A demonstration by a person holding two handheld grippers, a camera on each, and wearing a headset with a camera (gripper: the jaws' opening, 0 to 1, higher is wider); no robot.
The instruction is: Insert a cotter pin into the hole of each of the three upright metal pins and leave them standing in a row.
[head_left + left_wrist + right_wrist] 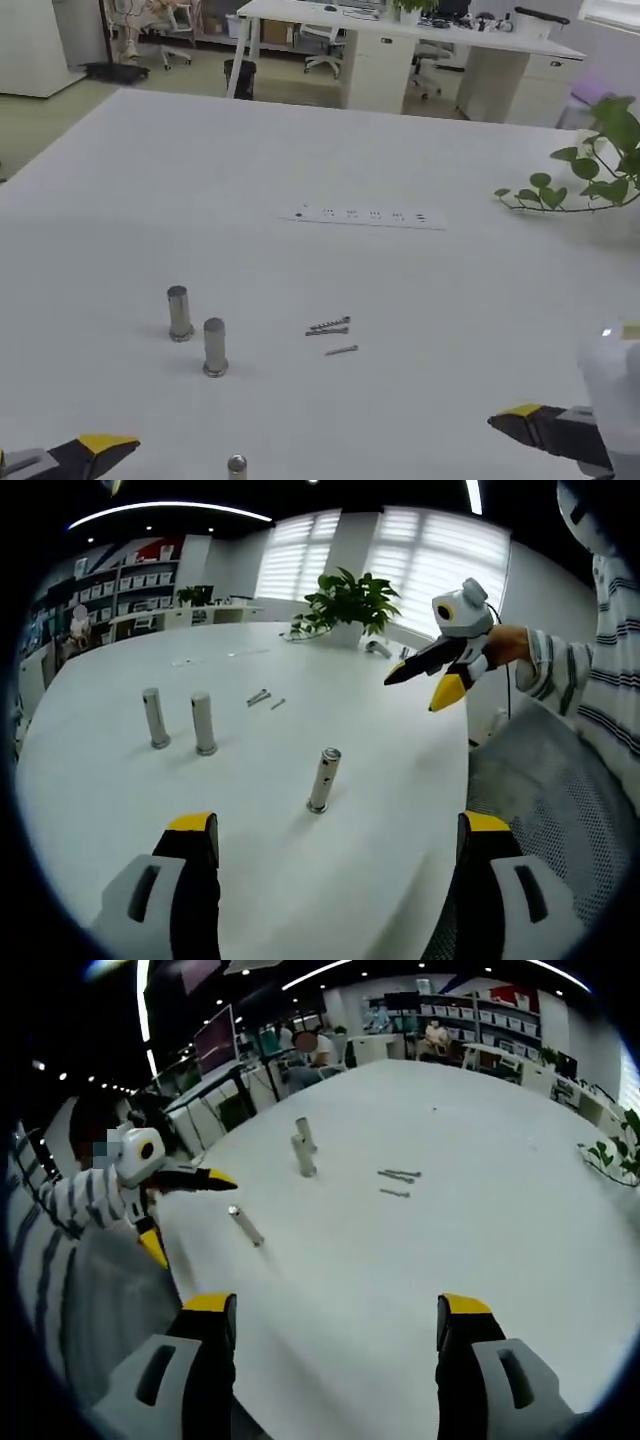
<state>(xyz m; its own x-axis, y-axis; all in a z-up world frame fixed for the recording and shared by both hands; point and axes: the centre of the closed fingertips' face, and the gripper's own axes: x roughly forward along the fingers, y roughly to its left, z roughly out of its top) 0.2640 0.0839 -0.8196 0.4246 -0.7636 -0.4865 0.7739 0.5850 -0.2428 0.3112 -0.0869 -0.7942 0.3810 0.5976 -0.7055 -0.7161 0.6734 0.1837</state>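
Cotter pins (328, 331), three small silver ones, lie crosswise ahead.
Our yellow-tipped right gripper (336, 1305) looks nearer them than our left gripper (338, 825); both gape empty.

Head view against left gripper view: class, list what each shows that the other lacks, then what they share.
Head view adds: an office chair and a black bin beyond the white table. Left gripper view adds: window blinds, a striped sleeve, and the nearest metal pin down to its base. Shared: the table, a far upright metal pin and its neighbour, the loose cotter pins and the leafy plant.
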